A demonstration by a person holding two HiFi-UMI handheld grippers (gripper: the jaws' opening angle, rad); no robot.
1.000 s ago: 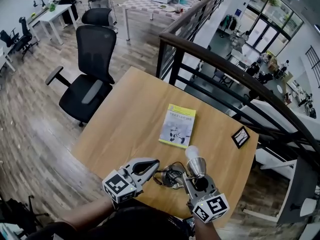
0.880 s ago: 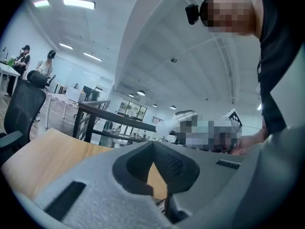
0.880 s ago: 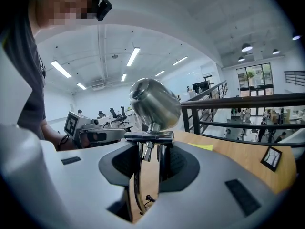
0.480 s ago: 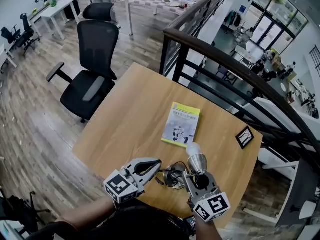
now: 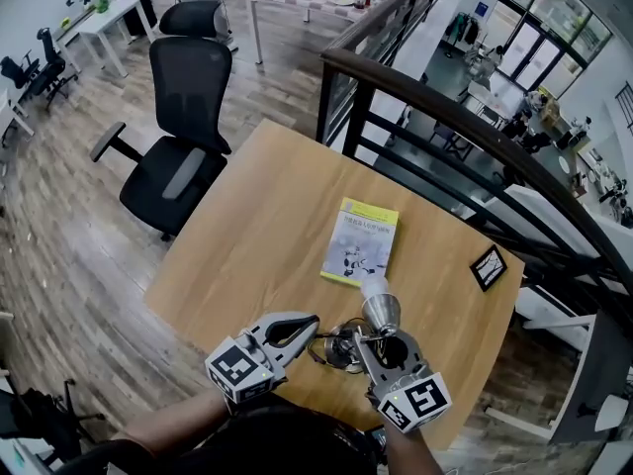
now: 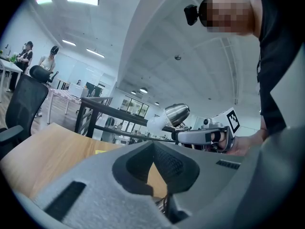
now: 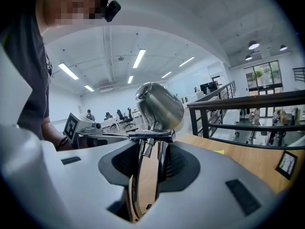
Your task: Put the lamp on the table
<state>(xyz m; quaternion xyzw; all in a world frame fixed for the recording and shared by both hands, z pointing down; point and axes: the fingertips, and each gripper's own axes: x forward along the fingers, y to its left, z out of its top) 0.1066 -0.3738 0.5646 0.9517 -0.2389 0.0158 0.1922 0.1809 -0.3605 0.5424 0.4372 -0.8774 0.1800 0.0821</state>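
Since a second ago the right gripper (image 5: 379,336) has slid a little to the left along the near edge of the tabletop (image 5: 257,226). This carries the lamp (image 5: 381,313) so that its bulb (image 5: 373,287) now sits closer to the book (image 5: 362,240). The left gripper (image 5: 309,325) has hardly stirred.

The right jaws are clamped on the lamp's two thin metal rods (image 7: 159,166), just under the polished shade (image 7: 159,106). The left jaws are closed tip to tip on nothing I can make out, just left of the lamp's lower joint and tangled cable (image 5: 336,348). From here I cannot tell whether that lower end touches the wood.

The lamp looks stiff and fairly light but top-heavy, and its jointed arm could swing. The chrome looks slippery and the bulb fragile, so I'd say the rods or the lower end are the places to hold it, never the bulb. The loose cable could snag.
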